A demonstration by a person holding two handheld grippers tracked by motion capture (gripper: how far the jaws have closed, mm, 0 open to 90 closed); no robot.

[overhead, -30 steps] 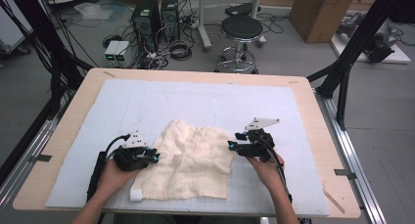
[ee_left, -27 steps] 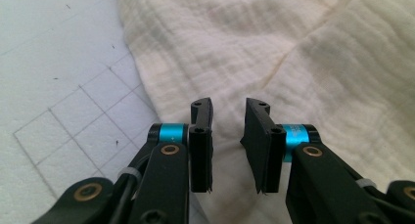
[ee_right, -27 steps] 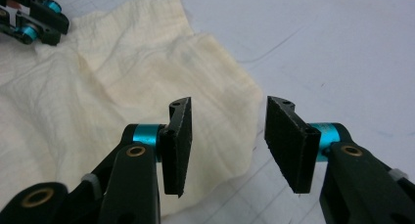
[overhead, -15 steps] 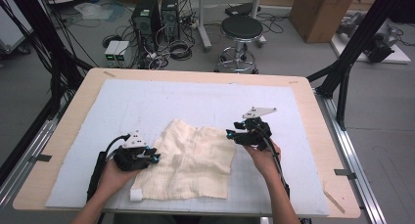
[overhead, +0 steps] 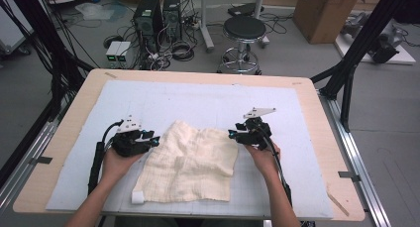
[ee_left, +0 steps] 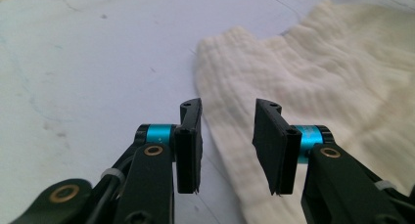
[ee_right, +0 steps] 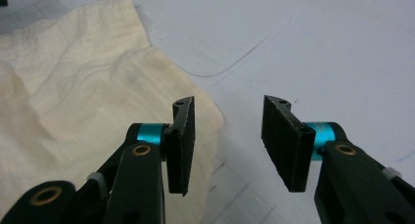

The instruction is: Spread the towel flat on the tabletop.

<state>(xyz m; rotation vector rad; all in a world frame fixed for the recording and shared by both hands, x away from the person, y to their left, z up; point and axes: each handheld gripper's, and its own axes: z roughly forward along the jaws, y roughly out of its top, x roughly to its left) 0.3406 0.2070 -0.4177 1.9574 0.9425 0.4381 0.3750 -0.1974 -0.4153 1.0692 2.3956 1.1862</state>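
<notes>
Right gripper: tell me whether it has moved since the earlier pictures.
Yes. The right gripper has shifted left, toward the right edge of the cream waffle-weave cloth, judged against the light blue mat. Its jaws stand open, empty.

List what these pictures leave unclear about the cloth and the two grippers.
- Cloth: whether it is one layer or folded is too fine for the high view.
- Small white tab at its near left corner: too small to identify.
- Left gripper: the cloth's near edge is cut off by the left gripper view's frame.
- Right gripper: the left jaw hides the cloth edge behind it in the right gripper view.
</notes>
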